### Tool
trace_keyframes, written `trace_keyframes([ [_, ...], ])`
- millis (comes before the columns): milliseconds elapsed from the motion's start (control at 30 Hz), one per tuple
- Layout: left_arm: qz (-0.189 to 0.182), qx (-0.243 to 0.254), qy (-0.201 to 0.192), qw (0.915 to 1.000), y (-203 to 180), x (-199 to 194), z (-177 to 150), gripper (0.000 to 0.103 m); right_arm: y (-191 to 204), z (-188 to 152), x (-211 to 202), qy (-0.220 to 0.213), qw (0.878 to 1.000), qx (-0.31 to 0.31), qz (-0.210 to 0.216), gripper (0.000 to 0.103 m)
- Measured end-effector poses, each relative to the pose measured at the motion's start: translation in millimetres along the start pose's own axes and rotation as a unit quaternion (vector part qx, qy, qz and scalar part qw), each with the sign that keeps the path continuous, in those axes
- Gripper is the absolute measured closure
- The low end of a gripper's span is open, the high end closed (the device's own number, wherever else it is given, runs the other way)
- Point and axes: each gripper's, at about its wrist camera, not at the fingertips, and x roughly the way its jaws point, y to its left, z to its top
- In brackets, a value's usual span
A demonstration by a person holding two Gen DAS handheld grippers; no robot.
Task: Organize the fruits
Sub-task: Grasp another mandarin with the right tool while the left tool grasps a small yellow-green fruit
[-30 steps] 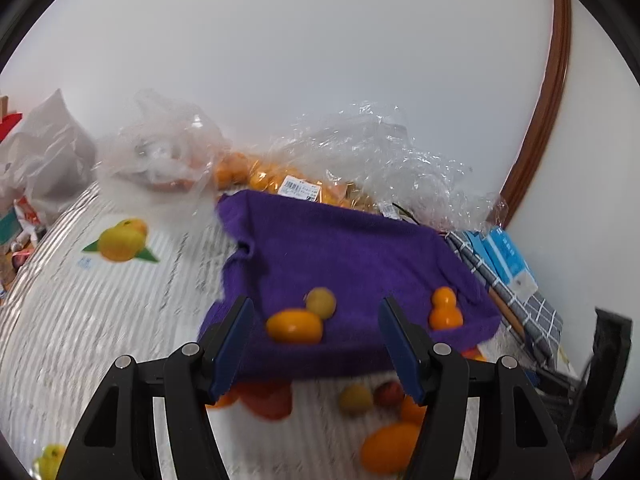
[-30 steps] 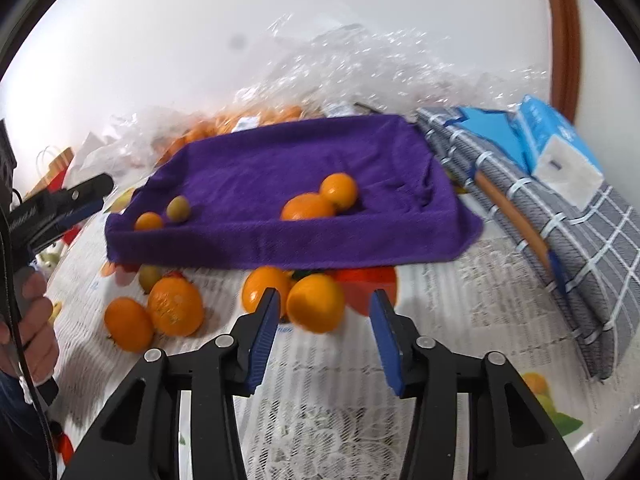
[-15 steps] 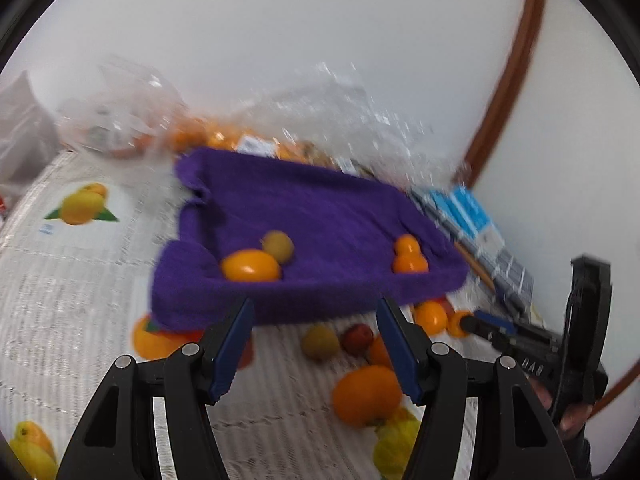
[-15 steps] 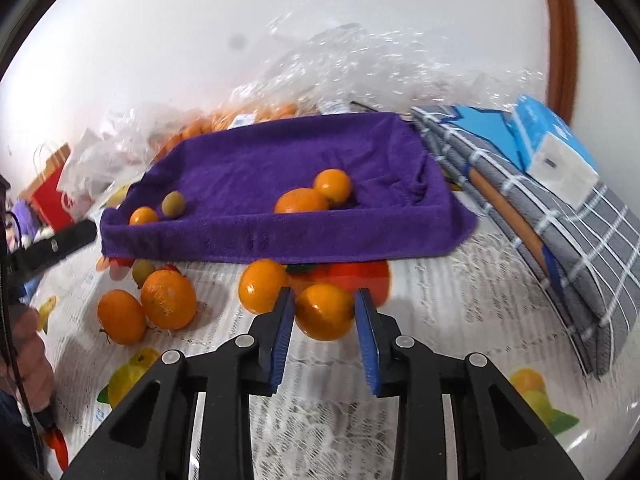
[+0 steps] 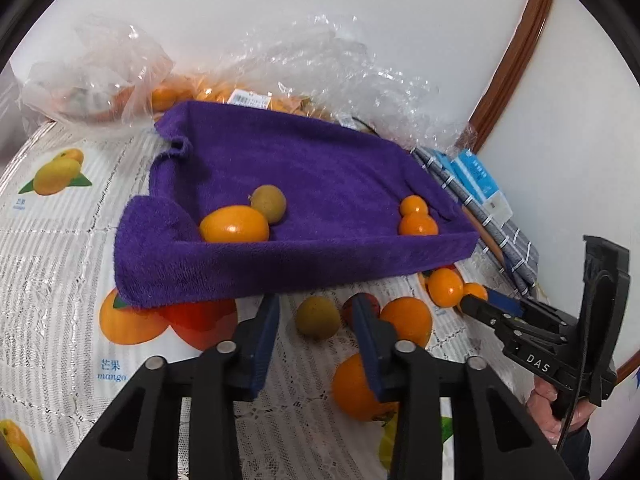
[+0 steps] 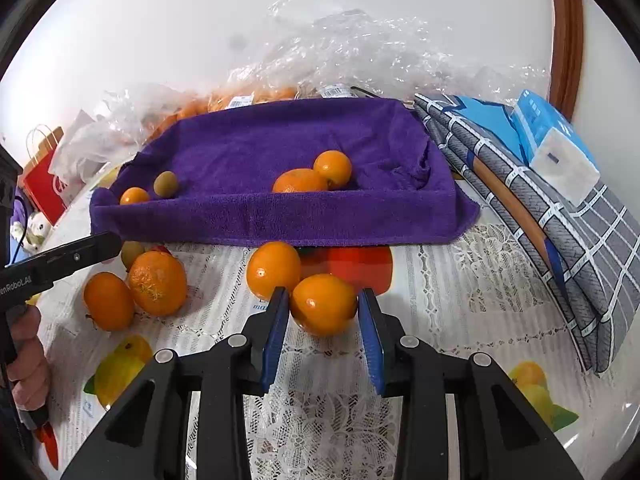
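Observation:
A purple towel-lined tray (image 5: 360,264) (image 6: 280,216) holds an orange kumquat-like fruit (image 5: 234,229), a green-brown fruit (image 5: 269,203) and two oranges (image 5: 417,218) (image 6: 316,174). My left gripper (image 5: 316,316) is open, its fingers either side of a green-brown fruit (image 5: 317,317) on the table in front of the tray. My right gripper (image 6: 323,308) is shut on an orange (image 6: 323,304) resting on the tablecloth. Another orange (image 6: 273,270) lies just behind it. More oranges (image 6: 158,282) (image 5: 406,320) lie loose nearby.
Clear plastic bags of oranges (image 5: 328,64) lie behind the tray against the wall. A folded grey checked cloth (image 6: 560,232) and a blue tissue pack (image 6: 556,148) lie right of the tray. A red bag (image 6: 44,184) stands at far left. The tablecloth (image 5: 52,264) has printed fruit pictures.
My left gripper has moved down and forward to the loose fruit in front of the tray, and its jaws have narrowed. My right gripper has closed on the orange.

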Motion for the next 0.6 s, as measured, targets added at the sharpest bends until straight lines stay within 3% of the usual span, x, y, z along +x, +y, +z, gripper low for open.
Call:
trace_keyframes([
  [300,0.004,0.000,0.023,0.9997,-0.6,10.5,0.5,0.072,-7.9,-0.5,-5.0,-0.013,1.000,0.021,0.007,0.068],
  [400,-0.001,-0.008,0.026,0.9996,2.1,12.8,2.0,0.078,-5.7,-0.3,-4.8,-0.013,1.000,0.016,0.007,0.068],
  [600,-0.012,-0.011,0.009,0.9998,3.9,5.0,1.1,0.079,-8.2,-0.7,-8.3,-0.021,0.999,0.023,0.016,0.068],
])
